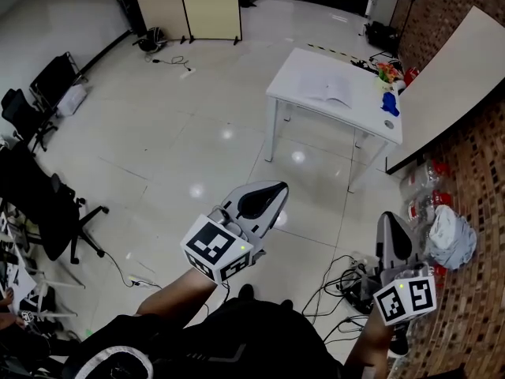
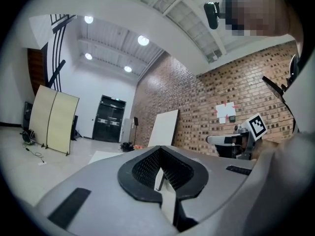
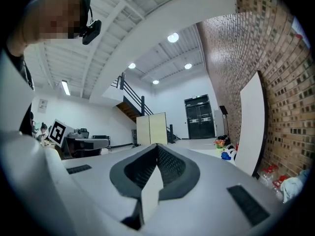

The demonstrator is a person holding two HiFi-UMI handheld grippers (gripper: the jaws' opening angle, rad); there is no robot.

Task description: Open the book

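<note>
Book (image 1: 333, 91) lying on white table (image 1: 296, 73), blue object (image 1: 390, 103) nearby

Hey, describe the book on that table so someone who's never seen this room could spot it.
Look for the white table by the brick wall, across the glossy floor. The book lies flat near the table's middle. It is pale like the tabletop, unlike the blue thing and the colourful bunch at the end nearest the wall.

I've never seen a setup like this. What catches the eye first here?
Two grey handheld tools with black-and-white marker cubes fill the foreground, the left tool and right tool, both shut and empty. Beyond them, a white rectangular table stands by the red brick wall, a pale book lying on it.
</note>
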